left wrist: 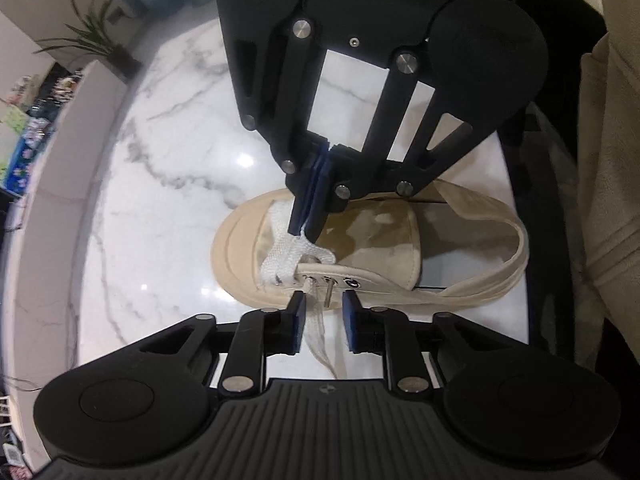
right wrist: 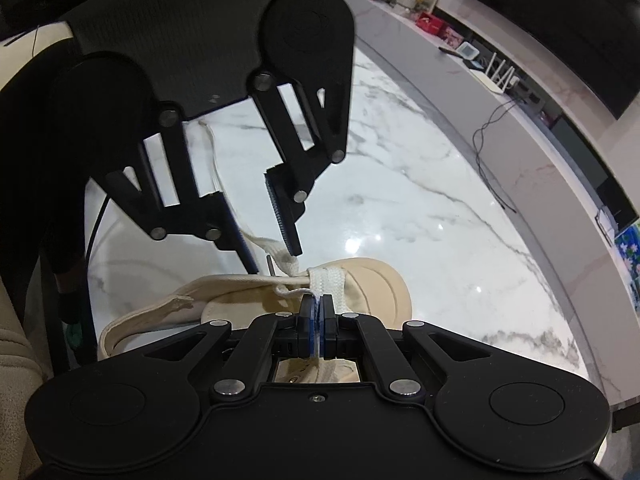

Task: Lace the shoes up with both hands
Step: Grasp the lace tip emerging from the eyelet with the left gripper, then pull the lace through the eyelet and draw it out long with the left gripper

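A white marble bench (left wrist: 168, 184) with grey veining is carrying a beige canvas shoe (left wrist: 360, 256), which is lying in the middle of the left wrist frame, toe cap pointing left. Its flat white lace (left wrist: 288, 256) is crossing the lowest eyelets, and a loose end is trailing down toward the lower centre of the frame. The right gripper (left wrist: 306, 230), reaching in from the top, is clenching the lace between its blue-padded fingers (left wrist: 316, 200) over the tongue. The left gripper (left wrist: 323, 322), at the bottom of the frame, is standing released, its fingers parted on either side of the trailing end, near the eyelet row. The right wrist view is showing the shoe (right wrist: 360, 280) just above its own pinched fingers, plus a long grey shelf (right wrist: 460, 80) with small items in the upper right; the left wrist view is showing a potted plant (left wrist: 96, 28) in the upper left
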A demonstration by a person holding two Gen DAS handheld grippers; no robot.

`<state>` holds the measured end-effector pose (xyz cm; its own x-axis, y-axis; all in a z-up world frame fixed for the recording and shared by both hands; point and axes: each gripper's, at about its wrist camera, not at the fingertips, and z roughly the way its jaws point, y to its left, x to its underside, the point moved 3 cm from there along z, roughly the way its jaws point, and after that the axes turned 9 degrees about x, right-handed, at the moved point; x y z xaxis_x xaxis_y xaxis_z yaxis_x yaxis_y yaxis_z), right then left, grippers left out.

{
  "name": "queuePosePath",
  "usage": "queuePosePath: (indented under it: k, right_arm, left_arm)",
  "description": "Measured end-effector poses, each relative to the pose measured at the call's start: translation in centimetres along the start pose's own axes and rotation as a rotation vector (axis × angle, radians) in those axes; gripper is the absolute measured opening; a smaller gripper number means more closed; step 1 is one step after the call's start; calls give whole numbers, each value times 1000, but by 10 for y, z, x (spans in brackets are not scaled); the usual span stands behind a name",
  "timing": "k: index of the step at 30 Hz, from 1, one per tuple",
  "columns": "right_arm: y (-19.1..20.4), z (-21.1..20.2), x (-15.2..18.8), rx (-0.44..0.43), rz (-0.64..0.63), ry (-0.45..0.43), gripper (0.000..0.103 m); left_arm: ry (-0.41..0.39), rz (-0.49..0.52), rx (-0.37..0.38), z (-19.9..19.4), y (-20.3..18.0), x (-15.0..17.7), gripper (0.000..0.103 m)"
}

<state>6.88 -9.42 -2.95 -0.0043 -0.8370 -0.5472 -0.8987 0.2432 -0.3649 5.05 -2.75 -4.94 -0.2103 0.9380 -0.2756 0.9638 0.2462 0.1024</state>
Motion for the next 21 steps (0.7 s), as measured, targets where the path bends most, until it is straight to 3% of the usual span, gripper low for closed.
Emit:
queuePosePath:
  k: [9,21]
  right_arm:
    - [-4,-1,2,-8,33,-7,0]
    - [0,-9,-1,45,86,-3,2]
  left_arm:
    - [2,12,46,7,8,-3,3]
    - [-6,-106,-36,1,-3,-3,2]
